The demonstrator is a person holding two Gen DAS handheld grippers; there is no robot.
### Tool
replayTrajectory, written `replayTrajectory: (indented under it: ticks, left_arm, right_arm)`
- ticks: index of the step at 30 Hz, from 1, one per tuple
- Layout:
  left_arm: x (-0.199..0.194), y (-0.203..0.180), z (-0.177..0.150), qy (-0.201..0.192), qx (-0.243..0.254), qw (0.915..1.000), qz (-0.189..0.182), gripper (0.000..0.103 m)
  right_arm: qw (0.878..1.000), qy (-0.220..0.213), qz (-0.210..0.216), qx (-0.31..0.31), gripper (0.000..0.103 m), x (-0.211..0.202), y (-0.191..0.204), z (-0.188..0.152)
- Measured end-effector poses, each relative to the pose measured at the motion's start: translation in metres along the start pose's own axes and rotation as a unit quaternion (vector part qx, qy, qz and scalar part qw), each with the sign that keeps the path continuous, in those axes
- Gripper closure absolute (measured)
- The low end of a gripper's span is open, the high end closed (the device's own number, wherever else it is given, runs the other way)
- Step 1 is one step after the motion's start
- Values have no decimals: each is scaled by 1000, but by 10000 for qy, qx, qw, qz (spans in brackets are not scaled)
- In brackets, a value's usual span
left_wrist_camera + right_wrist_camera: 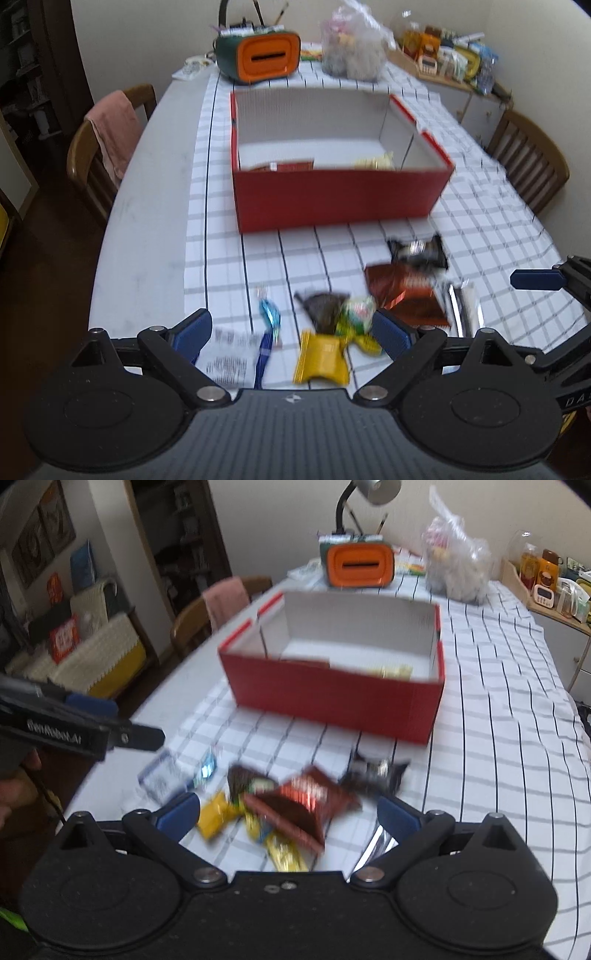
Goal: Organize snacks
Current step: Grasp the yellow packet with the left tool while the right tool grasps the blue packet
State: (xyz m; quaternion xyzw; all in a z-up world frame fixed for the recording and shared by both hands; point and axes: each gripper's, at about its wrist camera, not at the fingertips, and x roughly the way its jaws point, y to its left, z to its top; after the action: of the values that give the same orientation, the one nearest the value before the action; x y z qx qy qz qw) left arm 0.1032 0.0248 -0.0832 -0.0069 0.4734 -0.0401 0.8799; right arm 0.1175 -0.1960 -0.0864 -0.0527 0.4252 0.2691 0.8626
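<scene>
A heap of small snack packets lies on the checked cloth in front of a red box (340, 199): a yellow packet (321, 360), a green one (360, 314), a red-brown packet (402, 291) and a black one (419, 251). My left gripper (291, 328) hovers open over the yellow and green packets, holding nothing. My right gripper (288, 812) stands open above the red-brown packet (303, 801), also holding nothing. The box (332, 701) holds a red packet (291, 167) and a pale yellow one (376, 162). Motion blur smears the packets.
A blue-wrapped candy (269, 314) and a printed slip of paper (229, 354) lie left of the heap, a silver packet (463, 306) to its right. Behind the box stand an orange-fronted case (258, 55) and a clear plastic bag (351, 48). Wooden chairs (107, 140) (528, 155) flank the table.
</scene>
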Motion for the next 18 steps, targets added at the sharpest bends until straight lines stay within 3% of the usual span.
replayTrajectory:
  ticks: [11, 18]
  left_arm:
    - [33, 5, -47, 656, -113, 9977, -96, 9]
    - [42, 7, -57, 736, -126, 9972, -74, 9]
  right_arm:
    - [9936, 698, -30, -887, 14, 35, 22, -60]
    - [9821, 1031, -7, -1574, 22, 53, 28, -80]
